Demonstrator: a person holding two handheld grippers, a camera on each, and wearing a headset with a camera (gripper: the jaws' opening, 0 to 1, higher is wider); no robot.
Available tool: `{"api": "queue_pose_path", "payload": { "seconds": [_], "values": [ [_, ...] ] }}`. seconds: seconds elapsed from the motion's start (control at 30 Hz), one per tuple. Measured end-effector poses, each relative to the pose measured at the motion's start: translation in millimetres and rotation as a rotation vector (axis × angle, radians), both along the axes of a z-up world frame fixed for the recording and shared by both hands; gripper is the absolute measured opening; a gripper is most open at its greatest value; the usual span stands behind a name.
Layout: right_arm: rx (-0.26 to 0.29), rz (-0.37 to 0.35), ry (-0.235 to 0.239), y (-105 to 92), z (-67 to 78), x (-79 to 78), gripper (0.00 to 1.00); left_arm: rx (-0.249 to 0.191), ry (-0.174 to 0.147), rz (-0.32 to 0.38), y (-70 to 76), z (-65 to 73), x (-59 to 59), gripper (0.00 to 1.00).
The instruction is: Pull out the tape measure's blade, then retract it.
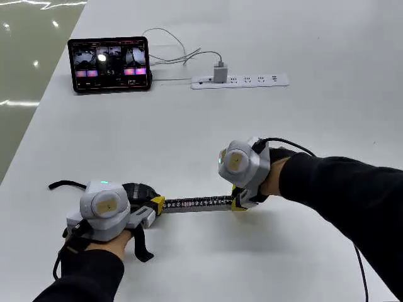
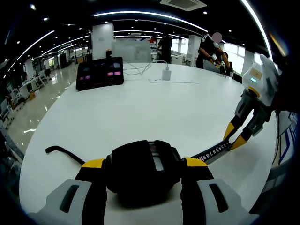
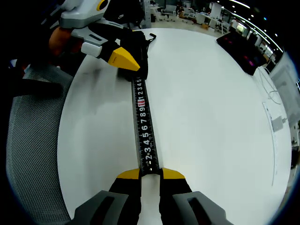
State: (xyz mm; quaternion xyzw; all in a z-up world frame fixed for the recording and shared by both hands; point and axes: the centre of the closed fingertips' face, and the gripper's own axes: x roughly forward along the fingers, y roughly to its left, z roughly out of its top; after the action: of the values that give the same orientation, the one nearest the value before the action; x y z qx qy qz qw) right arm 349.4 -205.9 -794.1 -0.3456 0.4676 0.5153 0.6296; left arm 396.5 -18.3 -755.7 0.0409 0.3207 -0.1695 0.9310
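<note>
Tape: black round tape measure (image 2: 149, 171) sits near-left on the white table (image 1: 208, 119).
Blade: dark numbered strip (image 3: 144, 131), out a short way to the right.
Left gripper (image 2: 144, 164): jaws hug the tape measure.
Right gripper (image 3: 150, 174): jaws pinch the strip's tip.
Left to do: probably letting it slide back.

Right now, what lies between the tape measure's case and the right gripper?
The pulled-out blade, flat on the table, runs from the case to the right gripper, which is shut on its end. The right gripper view shows it.
</note>
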Motion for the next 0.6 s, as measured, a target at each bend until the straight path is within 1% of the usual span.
{"api": "queue_pose_path", "payload": {
  "seconds": [0.6],
  "values": [
    [0.002,-0.002,-0.006,7.7,-0.4,-0.2,0.10,-0.003,0.002,0.001,0.0,-0.4,-0.5,0.59]
  ]
}}
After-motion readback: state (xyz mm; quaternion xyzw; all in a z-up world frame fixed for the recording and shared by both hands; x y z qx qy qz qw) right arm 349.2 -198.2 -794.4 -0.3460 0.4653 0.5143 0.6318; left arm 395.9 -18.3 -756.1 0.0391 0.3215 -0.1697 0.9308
